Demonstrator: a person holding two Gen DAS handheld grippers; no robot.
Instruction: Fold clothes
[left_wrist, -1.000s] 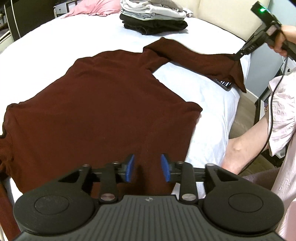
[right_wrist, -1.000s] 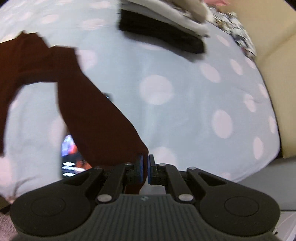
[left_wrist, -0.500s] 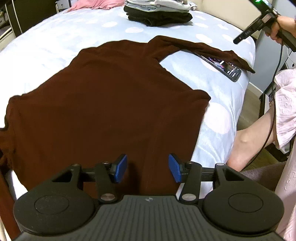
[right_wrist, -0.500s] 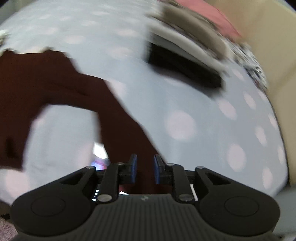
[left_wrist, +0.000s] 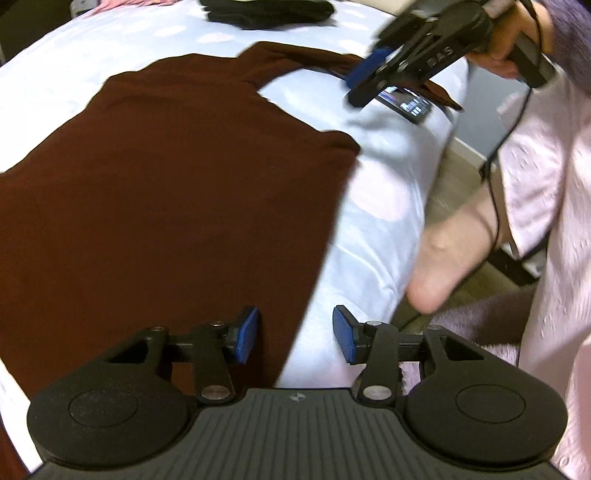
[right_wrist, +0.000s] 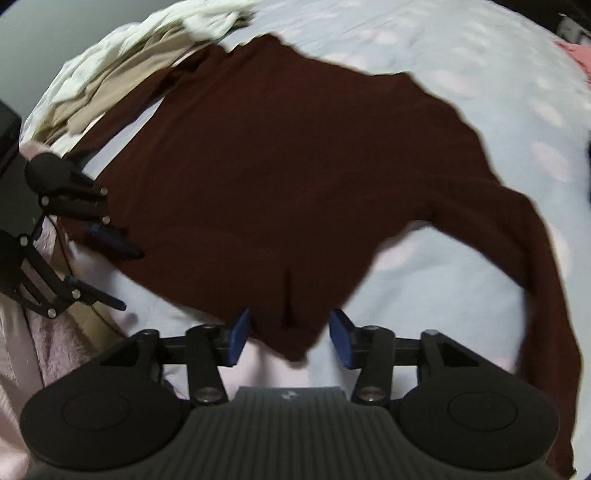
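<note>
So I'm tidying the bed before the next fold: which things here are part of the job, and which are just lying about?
In the job:
- maroon sweater
- left gripper, jaws closing
- right gripper, jaws opening

Lying about:
- phone
- dark folded stack
- pale clothes heap

The left gripper (left_wrist: 295, 334) points steeply down, its blue pads (left_wrist: 246, 334) apart and its jaws closing, nothing pressed between them. The right gripper (right_wrist: 290, 334) also tilts steeply down; its jaws are opening, and its blue pads (right_wrist: 238, 336) stand apart, pressing on nothing. In the left wrist view the right gripper (left_wrist: 364, 79) reaches in from the upper right, held by the person's right hand (left_wrist: 517, 40) on its handle. A bare leg (left_wrist: 454, 251) shows at the right.
</note>
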